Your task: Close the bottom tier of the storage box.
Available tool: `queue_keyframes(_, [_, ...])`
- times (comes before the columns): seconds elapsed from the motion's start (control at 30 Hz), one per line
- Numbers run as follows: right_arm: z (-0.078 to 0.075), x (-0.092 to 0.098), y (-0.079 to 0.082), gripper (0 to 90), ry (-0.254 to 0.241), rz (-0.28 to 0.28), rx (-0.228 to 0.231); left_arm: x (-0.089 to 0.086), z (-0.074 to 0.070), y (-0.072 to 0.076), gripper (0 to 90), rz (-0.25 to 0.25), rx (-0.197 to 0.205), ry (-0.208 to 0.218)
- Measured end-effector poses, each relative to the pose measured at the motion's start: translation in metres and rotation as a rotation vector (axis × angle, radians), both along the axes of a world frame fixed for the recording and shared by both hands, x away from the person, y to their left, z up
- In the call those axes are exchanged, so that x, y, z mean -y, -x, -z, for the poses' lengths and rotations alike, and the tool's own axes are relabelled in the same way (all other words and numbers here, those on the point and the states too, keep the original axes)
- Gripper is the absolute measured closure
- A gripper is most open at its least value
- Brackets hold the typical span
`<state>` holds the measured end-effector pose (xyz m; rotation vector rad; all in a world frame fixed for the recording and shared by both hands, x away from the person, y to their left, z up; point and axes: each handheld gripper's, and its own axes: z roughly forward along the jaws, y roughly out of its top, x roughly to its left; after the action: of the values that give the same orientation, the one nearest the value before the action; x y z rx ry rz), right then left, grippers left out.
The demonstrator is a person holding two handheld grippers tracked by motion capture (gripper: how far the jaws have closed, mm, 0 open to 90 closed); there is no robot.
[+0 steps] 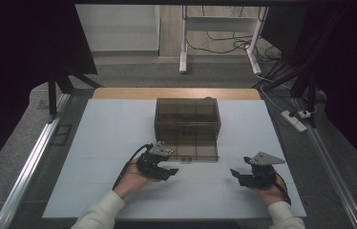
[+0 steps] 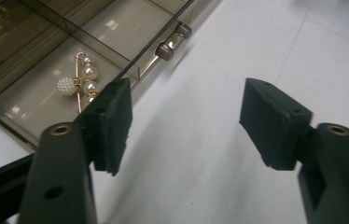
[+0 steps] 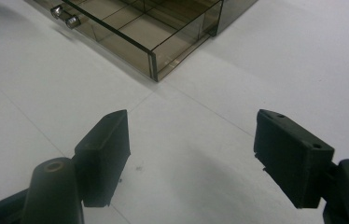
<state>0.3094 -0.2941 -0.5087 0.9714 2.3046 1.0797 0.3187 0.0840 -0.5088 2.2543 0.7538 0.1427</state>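
Pearls on a gold pin [image 2: 81,81] lie in the front corner part of the pulled-out drawer [image 1: 200,151], just past the tip of the left gripper [image 1: 167,167]. That gripper sits right at the drawer's front left corner. Its jaws stand apart and nothing is between them. In the left gripper view the drawer's little metal handle [image 2: 172,41] is ahead of the jaws, a bit off to the side.

The drawer belongs to a smoky see-through box [image 1: 187,117] in the middle of the white table [image 1: 95,143]. It is slid out toward the person.

Farther right, the right gripper [image 1: 243,176] rests low over the bare table, well apart from the drawer. Its jaws are apart too and hold nothing. From its view, the drawer's corner lies ahead and the handle is farther off.

It looks like the pin is already in its place, and the step in hand is closing the drawer. For that, the left gripper would need to get in front of the drawer, near the handle, and push it straight in so it does not jam.
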Motion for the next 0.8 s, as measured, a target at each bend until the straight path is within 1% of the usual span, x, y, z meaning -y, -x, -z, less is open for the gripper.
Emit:
queue_keyframes(0.13, [0.0, -0.001, 0.0, 26.8, 0.005, -0.002, -0.003, 0.001, 0.004, -0.001, 43.9, -0.001, 0.006, -0.012])
queue_keyframes(0.23, [0.0, 0.0, 0.0, 26.8, 0.0, -0.003, -0.002, 0.002, 0.006, -0.001, 52.0, 0.003, 0.009, -0.009])
queue_keyframes(0.33, [0.0, 0.0, 0.0, 26.8, -0.006, -0.003, -0.003, 0.002, 0.006, -0.001, 58.3, 0.009, 0.013, -0.015])
queue_keyframes(0.43, [-0.001, 0.0, 0.0, 26.8, -0.008, 0.0, -0.001, 0.001, 0.006, -0.002, 68.9, 0.008, 0.016, -0.007])
queue_keyframes(0.47, [-0.001, 0.0, 0.0, 26.8, -0.009, 0.0, 0.0, 0.002, 0.007, -0.002, 73.8, 0.006, 0.016, -0.002])
queue_keyframes(0.57, [0.0, 0.0, 0.0, 26.8, -0.006, -0.001, -0.002, 0.003, 0.009, -0.005, 88.1, -0.002, 0.017, -0.012])
queue_keyframes(0.63, [-0.001, 0.0, 0.0, 26.9, -0.007, -0.003, -0.001, 0.004, 0.012, -0.007, 88.4, 0.002, 0.006, -0.024])
queue_keyframes(0.7, [0.0, 0.0, 0.0, 26.8, -0.003, -0.001, 0.0, 0.007, 0.014, -0.008, 88.4, 0.002, 0.014, -0.047])
queue_keyframes(0.8, [-0.001, 0.001, 0.0, 27.0, -0.012, 0.007, 0.0, 0.01, 0.016, -0.01, 88.4, -0.008, 0.023, -0.053])
